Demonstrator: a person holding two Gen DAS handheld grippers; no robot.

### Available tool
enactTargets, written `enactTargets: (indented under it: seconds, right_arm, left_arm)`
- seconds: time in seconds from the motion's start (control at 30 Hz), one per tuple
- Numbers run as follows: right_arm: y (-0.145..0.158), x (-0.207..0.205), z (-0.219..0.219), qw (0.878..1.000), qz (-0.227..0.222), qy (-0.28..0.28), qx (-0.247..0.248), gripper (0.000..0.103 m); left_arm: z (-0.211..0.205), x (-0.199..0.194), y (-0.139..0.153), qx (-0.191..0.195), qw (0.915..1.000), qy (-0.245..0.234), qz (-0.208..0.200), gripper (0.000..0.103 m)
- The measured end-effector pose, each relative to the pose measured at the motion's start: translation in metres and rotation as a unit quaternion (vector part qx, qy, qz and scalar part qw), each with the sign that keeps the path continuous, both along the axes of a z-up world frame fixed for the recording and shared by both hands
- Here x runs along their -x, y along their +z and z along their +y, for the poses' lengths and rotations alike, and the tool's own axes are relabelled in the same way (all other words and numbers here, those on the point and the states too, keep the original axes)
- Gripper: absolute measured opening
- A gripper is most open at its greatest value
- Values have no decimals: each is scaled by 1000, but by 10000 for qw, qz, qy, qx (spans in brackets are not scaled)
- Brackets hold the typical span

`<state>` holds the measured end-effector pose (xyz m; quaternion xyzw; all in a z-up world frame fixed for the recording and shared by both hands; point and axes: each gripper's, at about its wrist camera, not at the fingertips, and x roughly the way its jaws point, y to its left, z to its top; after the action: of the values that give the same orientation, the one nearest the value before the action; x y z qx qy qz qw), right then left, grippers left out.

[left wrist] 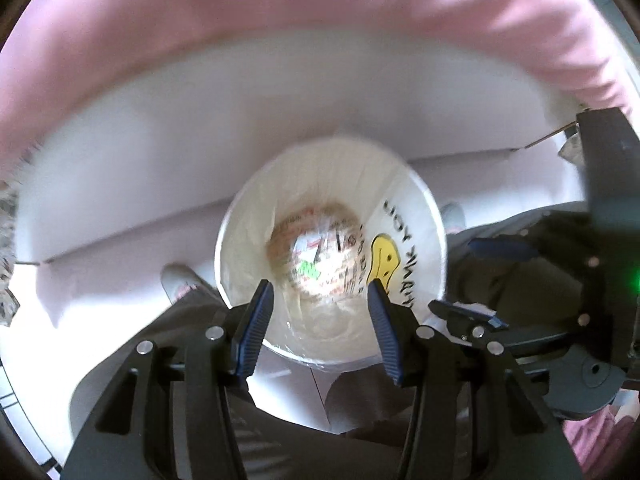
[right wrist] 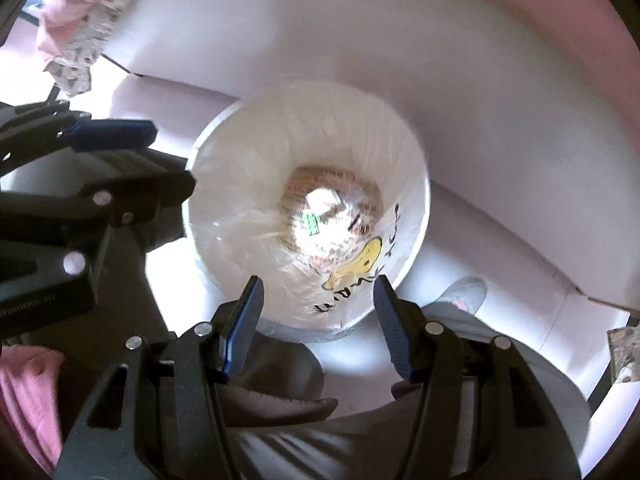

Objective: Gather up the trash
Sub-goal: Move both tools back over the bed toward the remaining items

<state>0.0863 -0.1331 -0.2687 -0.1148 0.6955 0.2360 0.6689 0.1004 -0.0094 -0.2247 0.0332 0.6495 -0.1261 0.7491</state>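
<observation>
A white bin lined with a plastic bag with a yellow smiley print stands below me; it also shows in the right wrist view. Crumpled printed trash lies at its bottom, and shows in the right wrist view too. My left gripper is open and empty above the bin's near rim. My right gripper is open and empty above the rim too. The right gripper shows at the right of the left wrist view, and the left gripper at the left of the right wrist view.
A pink cloth covers the surface behind the bin. A white panel runs below it. Crumpled printed paper lies at the upper left, another piece at the right. The person's legs and grey shoe are below.
</observation>
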Motion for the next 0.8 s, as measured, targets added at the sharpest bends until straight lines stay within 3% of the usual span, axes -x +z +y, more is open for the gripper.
enactTargets:
  seconds: [0.37, 0.47, 0.67, 0.8]
  right_arm:
    - [123, 0, -16, 9902, -1333, -13, -415, 60]
    - [158, -3, -29, 9834, -1731, -163, -517, 66]
    - [222, -12, -56, 9672, -2431, -445, -580, 70]
    - [257, -21, -77, 9534, -2894, -672, -535, 75]
  left_arm:
    - [-2, 3, 110, 58, 9924, -64, -1225, 61]
    - [-2, 0, 138, 35, 9877, -63, -1562, 68]
    - [-2, -11, 187, -63, 9784, -96, -2064, 74]
    - [-6, -23, 203, -163, 9726, -67, -2319, 75]
